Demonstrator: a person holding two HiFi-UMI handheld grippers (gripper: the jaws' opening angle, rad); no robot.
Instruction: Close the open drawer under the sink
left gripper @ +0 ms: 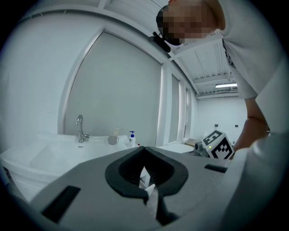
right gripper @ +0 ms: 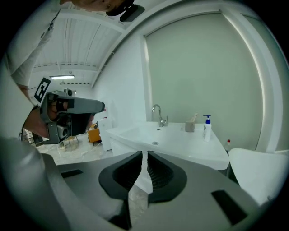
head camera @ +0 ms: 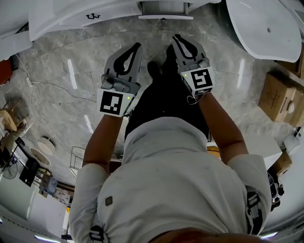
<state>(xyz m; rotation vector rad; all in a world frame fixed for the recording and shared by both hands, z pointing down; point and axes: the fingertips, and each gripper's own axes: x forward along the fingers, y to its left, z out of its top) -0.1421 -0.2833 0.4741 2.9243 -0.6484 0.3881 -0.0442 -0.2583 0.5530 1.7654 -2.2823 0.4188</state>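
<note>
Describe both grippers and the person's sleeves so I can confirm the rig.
Both the left gripper and right gripper are grey, their tapering fingers lined in black. Each carries a white cube with black square markers and a small green light. The person wears a white short-sleeved shirt.

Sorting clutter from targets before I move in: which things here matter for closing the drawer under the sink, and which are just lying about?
For the job:
- sink
- what looks like the open drawer below it
- left gripper and right gripper, both shut and empty

Just lying about:
- soap bottle
- cup
- cardboard boxes
</note>
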